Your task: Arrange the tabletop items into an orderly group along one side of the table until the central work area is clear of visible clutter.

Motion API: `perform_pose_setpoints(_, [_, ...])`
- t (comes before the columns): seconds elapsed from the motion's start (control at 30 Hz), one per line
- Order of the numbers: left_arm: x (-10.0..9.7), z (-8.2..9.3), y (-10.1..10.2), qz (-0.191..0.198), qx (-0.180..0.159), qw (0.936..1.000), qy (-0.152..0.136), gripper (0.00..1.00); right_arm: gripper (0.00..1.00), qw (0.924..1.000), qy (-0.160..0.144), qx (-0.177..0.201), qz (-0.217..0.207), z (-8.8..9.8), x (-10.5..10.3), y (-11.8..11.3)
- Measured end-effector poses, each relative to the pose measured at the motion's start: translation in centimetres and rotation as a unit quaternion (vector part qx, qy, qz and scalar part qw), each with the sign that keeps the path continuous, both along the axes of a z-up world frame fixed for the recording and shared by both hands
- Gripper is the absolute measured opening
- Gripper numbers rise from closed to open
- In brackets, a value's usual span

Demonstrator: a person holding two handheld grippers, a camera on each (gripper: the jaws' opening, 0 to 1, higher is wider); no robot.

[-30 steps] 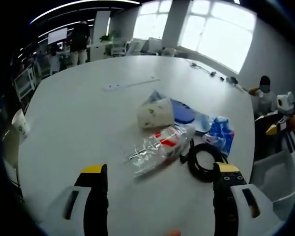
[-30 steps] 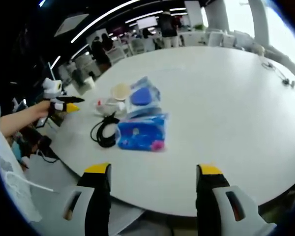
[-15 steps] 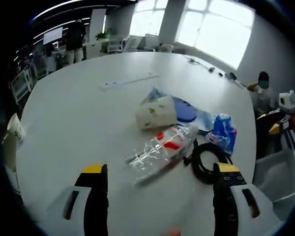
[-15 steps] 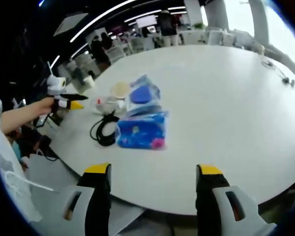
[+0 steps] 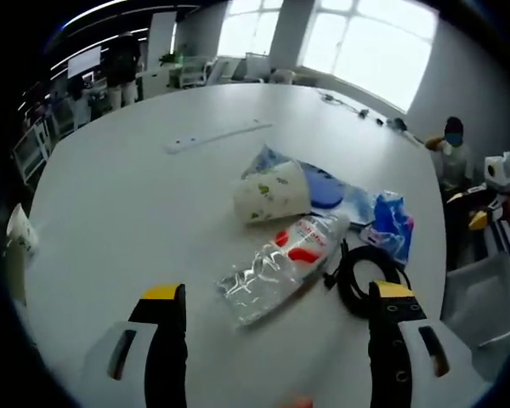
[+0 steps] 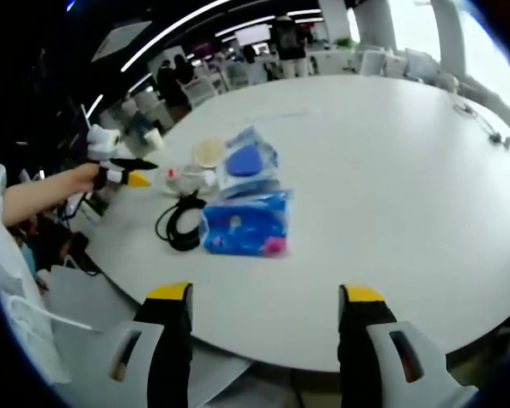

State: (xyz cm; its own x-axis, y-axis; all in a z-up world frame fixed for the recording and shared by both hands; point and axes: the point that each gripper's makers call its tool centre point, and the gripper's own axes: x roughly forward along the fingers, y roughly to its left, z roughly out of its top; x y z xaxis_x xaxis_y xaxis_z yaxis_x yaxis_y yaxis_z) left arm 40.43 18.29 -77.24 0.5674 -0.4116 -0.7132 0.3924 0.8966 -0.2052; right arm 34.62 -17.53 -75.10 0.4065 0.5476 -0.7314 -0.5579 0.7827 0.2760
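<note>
Through the left gripper view, my left claw (image 5: 274, 306) hangs open and empty above the white bench (image 5: 119, 195). The whole picture has slid over the last second, so I read that as my hand easing closer to the pile, not the items moving; nothing is gripped yet, so the tidying has not really begun. Between the jaws at 12 o'clock lies one crushed clear bottle (image 5: 280, 265) with a red label. Above it, one paper cup (image 5: 270, 192) lies on its side, one blue lid (image 5: 323, 190) at its 3 o'clock, one blue packet (image 5: 389, 228) further toward 3 o'clock, and one black cable coil (image 5: 364, 279) at the bottle's 4 o'clock. One thin white strip (image 5: 212, 136) lies apart at 11 o'clock.

In the right gripper view, my right claw (image 6: 262, 299) is also open, holding nothing, well back from the bench edge. The cluster sits at 11 o'clock, unchanged, and the left claw (image 6: 127, 172) has crept nearer it.
</note>
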Motion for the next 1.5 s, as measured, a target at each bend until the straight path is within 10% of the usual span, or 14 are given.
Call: perform_pose_setpoints(1.5, [1.5, -2.4, 0.1, -0.097, 0.067, 0.9928, 0.018, 0.81, 0.67, 0.9998, 0.02, 0.002, 0.008, -1.5, -0.8, 1.2])
